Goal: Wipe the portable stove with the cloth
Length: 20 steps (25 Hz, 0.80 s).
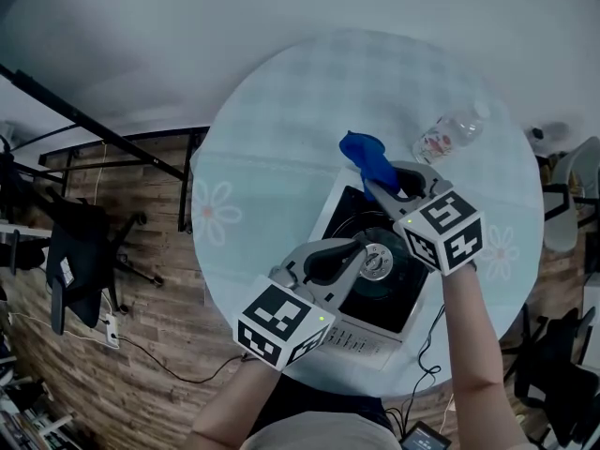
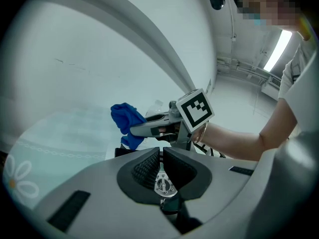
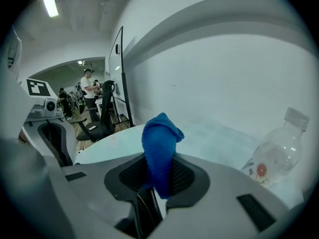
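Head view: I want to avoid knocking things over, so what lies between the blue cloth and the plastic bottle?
Nothing: only bare table between the cloth, held by the right gripper, and the bottle. The head view shows it.

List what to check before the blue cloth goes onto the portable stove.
1. Grip on blue cloth: ok, right gripper jaws are shut on it.
2. Cloth over white-and-black portable stove: not ok, it hangs past the far corner.
3. Stove top free: not ok, left gripper, jaws shut and empty, sits above the metal burner.
4. Clear plastic bottle out of the way: ok, it lies on the round table, apart from the stove.
5. Stove off and cool: cannot tell.
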Each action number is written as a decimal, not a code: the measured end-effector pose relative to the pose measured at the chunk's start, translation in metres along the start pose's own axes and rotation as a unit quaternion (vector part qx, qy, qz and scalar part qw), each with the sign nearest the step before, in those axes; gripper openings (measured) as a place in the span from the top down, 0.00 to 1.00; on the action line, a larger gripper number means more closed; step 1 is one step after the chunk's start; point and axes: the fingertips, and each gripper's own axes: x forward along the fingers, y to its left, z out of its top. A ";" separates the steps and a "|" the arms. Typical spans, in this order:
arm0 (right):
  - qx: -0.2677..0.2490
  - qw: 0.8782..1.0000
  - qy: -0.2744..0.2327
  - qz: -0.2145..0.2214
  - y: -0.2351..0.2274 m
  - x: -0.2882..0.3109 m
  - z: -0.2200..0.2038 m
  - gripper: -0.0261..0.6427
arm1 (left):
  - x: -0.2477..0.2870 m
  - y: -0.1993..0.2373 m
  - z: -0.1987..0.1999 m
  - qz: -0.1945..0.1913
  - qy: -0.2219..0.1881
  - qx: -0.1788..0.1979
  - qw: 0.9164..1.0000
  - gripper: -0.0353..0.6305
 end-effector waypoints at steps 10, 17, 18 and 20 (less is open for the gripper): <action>-0.034 0.993 0.094 0.068 0.010 0.009 -0.037 0.80 | 0.009 -0.006 -0.008 -0.017 0.016 0.002 1.000 0.89; -0.060 0.985 0.124 0.100 0.008 0.012 -0.044 0.80 | 0.015 -0.006 -0.013 -0.019 0.026 0.001 0.999 0.89; -0.065 0.984 0.127 0.102 0.008 0.012 -0.045 0.80 | 0.015 -0.006 -0.014 -0.019 0.028 0.001 0.999 0.89; -0.072 0.983 0.133 0.106 0.008 0.011 -0.047 0.80 | 0.016 -0.008 -0.014 -0.019 0.030 0.002 0.999 0.89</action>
